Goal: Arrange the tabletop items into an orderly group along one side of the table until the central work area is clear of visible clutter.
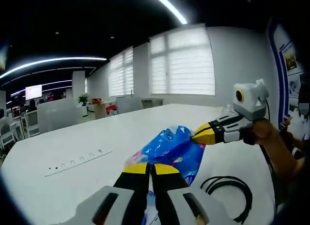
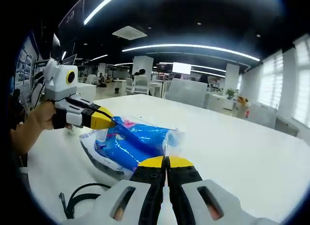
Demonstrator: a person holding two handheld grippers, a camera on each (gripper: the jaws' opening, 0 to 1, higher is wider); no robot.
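On the white table (image 1: pixel 72 138), you have the blue plastic bag (image 1: pixel 174 152) pinched at opposite ends, so you look to be mid-carry. Your left gripper (image 1: pixel 151 168) and right gripper (image 2: pixel 166 161) are both clamped together on its edges. Next, I'd judge, move both hands together toward one side, clear of the black cable (image 1: pixel 232 188).

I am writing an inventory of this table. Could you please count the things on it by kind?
Blue plastic bag: 1
Black cable coil: 1
Power socket strip set in the table: 1
Total: 3
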